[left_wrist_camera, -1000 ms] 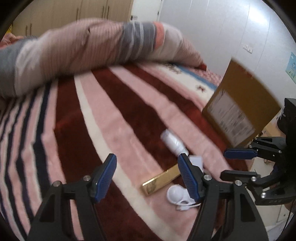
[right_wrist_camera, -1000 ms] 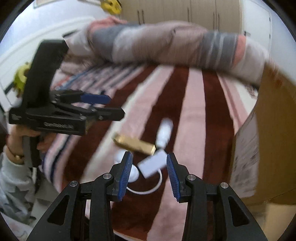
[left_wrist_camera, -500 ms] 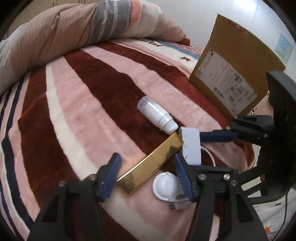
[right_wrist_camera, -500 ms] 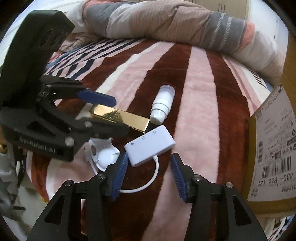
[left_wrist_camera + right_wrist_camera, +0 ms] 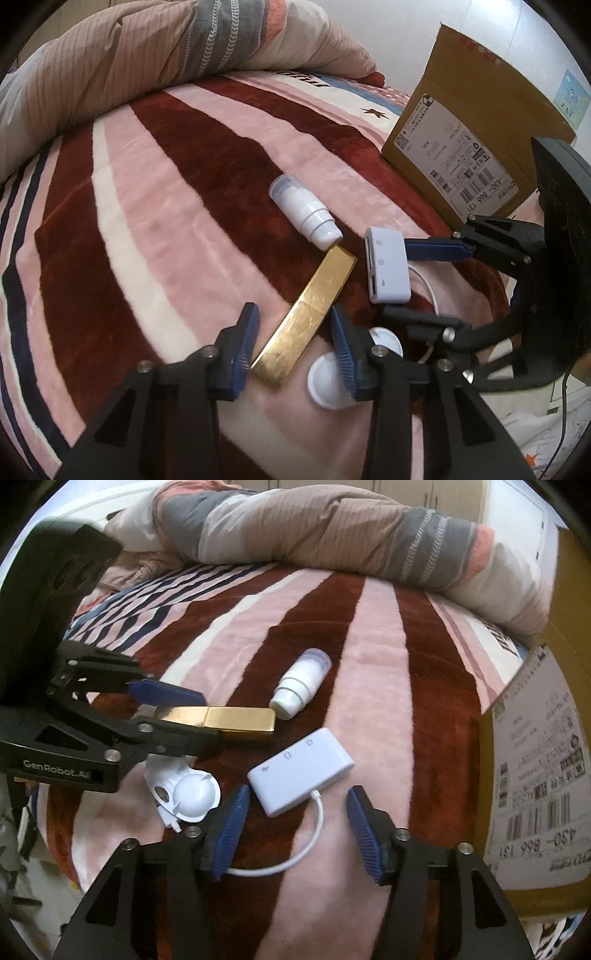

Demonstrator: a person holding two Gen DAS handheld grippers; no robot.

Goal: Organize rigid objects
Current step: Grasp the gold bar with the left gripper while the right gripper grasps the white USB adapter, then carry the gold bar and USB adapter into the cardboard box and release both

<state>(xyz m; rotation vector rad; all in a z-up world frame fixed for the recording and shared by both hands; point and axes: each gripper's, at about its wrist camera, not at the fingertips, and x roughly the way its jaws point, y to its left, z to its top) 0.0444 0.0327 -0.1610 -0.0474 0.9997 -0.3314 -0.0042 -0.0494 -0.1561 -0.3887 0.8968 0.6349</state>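
A gold bar-shaped box (image 5: 306,314) lies on the striped blanket; it also shows in the right wrist view (image 5: 221,718). My left gripper (image 5: 293,343) is open with its jaws on either side of the box's near end. A white adapter (image 5: 301,771) with a cable lies just ahead of my right gripper (image 5: 295,823), which is open; the adapter also shows in the left wrist view (image 5: 386,269). A white pump bottle (image 5: 301,688) lies beyond the box. A white round charger (image 5: 184,792) lies by the left gripper.
A cardboard box (image 5: 469,147) with shipping labels stands on the bed at the right; it fills the right edge of the right wrist view (image 5: 535,775). A rolled striped duvet (image 5: 147,62) lies along the far side. The bed edge is near me.
Both grippers have come down and forward toward the objects. The left jaws now straddle the gold box's end; the right jaws have opened wider near the adapter.
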